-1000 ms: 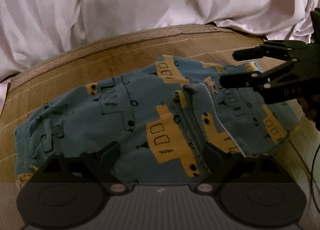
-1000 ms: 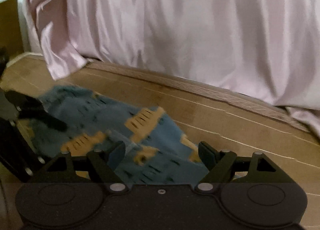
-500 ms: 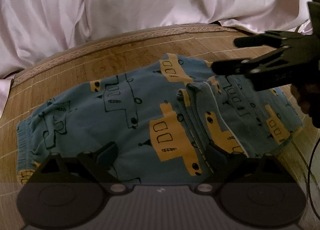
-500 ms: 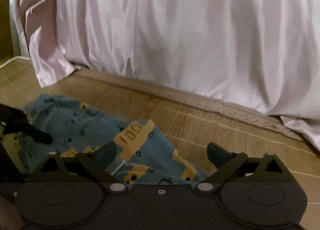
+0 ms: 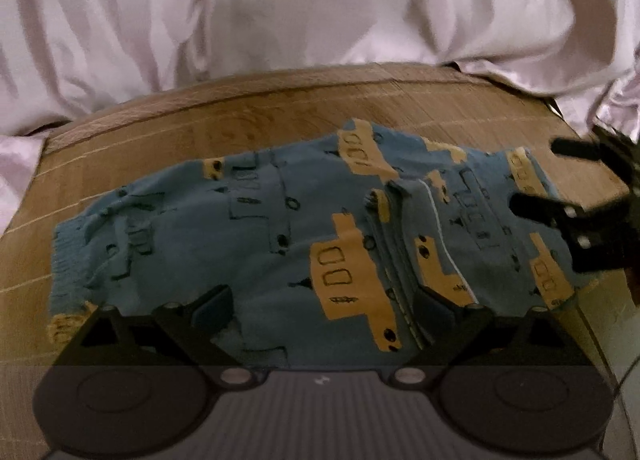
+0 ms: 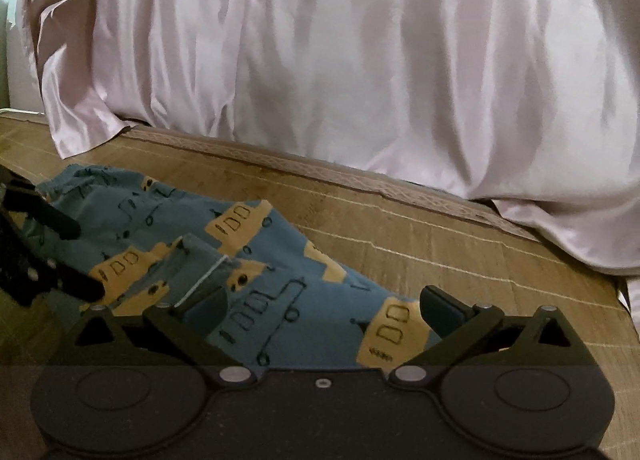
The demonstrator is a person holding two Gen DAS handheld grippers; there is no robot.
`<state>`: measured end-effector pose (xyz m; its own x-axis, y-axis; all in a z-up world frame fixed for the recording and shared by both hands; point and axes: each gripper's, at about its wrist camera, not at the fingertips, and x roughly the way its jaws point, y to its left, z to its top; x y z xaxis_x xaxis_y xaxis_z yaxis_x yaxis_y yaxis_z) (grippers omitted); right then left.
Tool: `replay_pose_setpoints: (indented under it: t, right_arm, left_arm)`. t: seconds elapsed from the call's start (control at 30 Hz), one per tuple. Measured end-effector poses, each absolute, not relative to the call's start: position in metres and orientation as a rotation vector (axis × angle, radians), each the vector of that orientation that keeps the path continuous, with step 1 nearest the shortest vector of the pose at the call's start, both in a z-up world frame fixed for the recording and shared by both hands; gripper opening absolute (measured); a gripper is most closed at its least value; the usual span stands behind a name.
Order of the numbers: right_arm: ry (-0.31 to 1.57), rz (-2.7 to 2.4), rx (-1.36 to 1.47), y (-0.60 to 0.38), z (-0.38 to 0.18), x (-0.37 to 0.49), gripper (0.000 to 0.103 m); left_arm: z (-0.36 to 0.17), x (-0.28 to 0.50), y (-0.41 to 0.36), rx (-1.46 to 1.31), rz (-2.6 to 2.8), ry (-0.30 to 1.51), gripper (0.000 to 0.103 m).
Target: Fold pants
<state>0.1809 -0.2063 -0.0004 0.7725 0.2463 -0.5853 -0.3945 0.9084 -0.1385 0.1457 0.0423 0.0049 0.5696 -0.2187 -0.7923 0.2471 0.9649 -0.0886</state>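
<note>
From the left wrist I see the pants (image 5: pixel 304 244) lying spread on the mat (image 5: pixel 248 120), my left gripper (image 5: pixel 324 304) wide open and empty; the right gripper (image 5: pixel 560 180) has retreated to the pants' right edge — regrasp pending. The right wrist alone shows its own jaws gaping, nothing held.

matt knit cotton pants (image 5: pixel 280 228), woven bamboo mat (image 5: pixel 240 120), glossy satin sheet (image 6: pixel 320 60)

pants (image 5: pixel 280 228) flat on mat (image 5: pixel 240 120) | left gripper (image 5: pixel 324 300) jaws apart | right gripper (image 5: pixel 536 176) jaws apart
</note>
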Motion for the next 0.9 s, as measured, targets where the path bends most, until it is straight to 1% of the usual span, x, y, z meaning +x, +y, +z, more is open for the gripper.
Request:
replay_pose_setpoints:
  t: [0.2,0.4,0.53,0.63,0.7,0.73,0.77,0.83,0.87,0.9]
  right_arm:
    - [0.619,0.355,-0.227,-0.205,-0.004,0.170,0.102]
    - [0.632,0.396,-0.210,-0.194,-0.009,0.156,0.102]
    - [0.647,0.419,-0.210,-0.186,-0.014,0.150,0.102]
    - [0.655,0.423,-0.205,-0.183,-0.016,0.148,0.102]
    - [0.659,0.425,-0.203,-0.181,-0.017,0.147,0.102]
    - [0.661,0.427,-0.203,-0.180,-0.018,0.146,0.102]
    - [0.662,0.429,-0.205,-0.179,-0.018,0.145,0.102]
    - [0.664,0.434,-0.209,-0.177,-0.020,0.145,0.102]
    - [0.666,0.435,-0.210,-0.177,-0.021,0.145,0.102]
    - [0.670,0.435,-0.210,-0.176,-0.021,0.145,0.102]
  left_arm:
    - [0.016,0.140,0.054,-0.019,-0.193,0.905,0.099]
    - [0.041,0.113,0.095,-0.063,0.033,0.735,0.100]
    - [0.037,0.102,0.132,-0.157,0.186,0.698,0.098]
    - [0.028,0.104,0.154,-0.226,0.224,0.723,0.089]
    - [0.020,0.105,0.161,-0.253,0.233,0.751,0.074]
    - [0.017,0.106,0.163,-0.265,0.226,0.762,0.071]
    - [0.014,0.107,0.164,-0.275,0.218,0.771,0.065]
    - [0.012,0.109,0.163,-0.300,0.191,0.772,0.064]
    - [0.011,0.112,0.161,-0.309,0.175,0.772,0.057]
    - [0.010,0.115,0.159,-0.313,0.162,0.776,0.042]
